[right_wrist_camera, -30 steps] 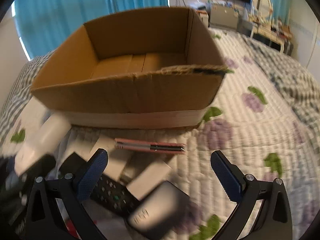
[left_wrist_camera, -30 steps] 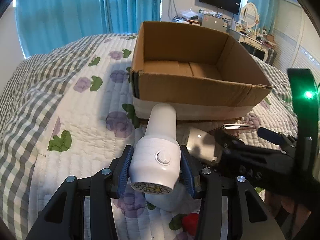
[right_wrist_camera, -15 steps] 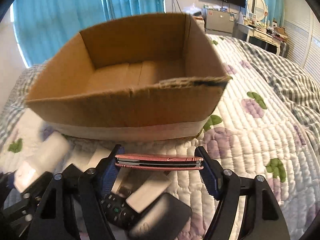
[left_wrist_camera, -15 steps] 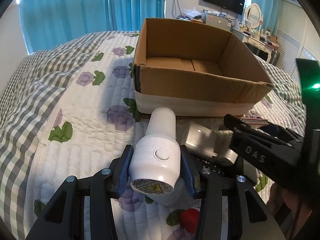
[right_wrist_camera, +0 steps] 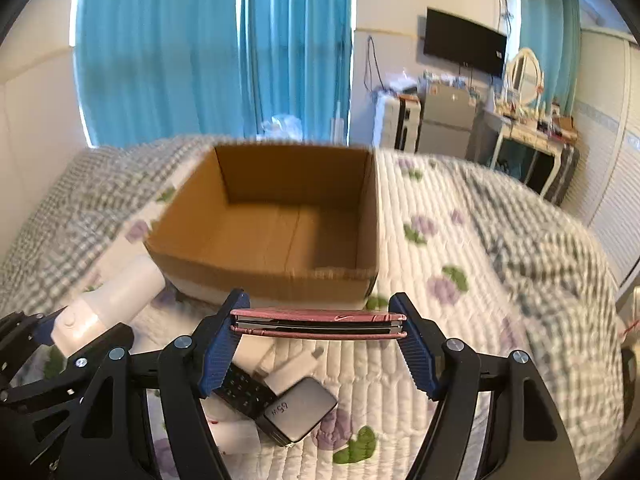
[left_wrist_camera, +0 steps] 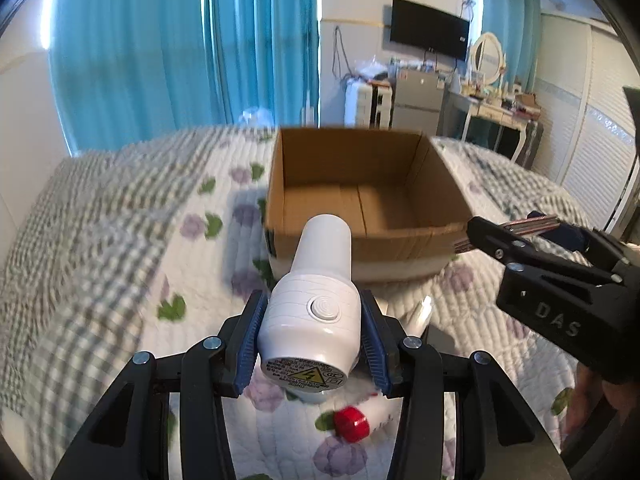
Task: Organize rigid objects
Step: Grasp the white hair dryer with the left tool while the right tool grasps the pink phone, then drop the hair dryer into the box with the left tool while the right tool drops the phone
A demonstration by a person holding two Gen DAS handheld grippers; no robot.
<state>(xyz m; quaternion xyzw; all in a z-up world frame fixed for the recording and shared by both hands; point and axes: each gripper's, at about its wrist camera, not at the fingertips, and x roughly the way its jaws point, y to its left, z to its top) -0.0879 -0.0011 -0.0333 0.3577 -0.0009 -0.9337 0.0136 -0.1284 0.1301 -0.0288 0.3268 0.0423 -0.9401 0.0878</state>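
Clamping a white hair dryer [left_wrist_camera: 316, 304] between its blue pads, the left gripper [left_wrist_camera: 314, 344] holds it above the quilt [left_wrist_camera: 120, 260], just near of the open cardboard box [right_wrist_camera: 280, 216]. To its right, the right gripper [right_wrist_camera: 320, 326] grips a flat pink case [right_wrist_camera: 318, 324] by its ends, above a remote [right_wrist_camera: 244, 392] and grey block [right_wrist_camera: 300, 410].

"DAS" marks the right gripper [left_wrist_camera: 520, 236].

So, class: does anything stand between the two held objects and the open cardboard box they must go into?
Nothing visible does. The white plastic dryer-shaped appliance and the flat pink folding case are both lifted clear of the bed, and the brown cardboard box ahead is open-topped, with only its low near wall to pass over.
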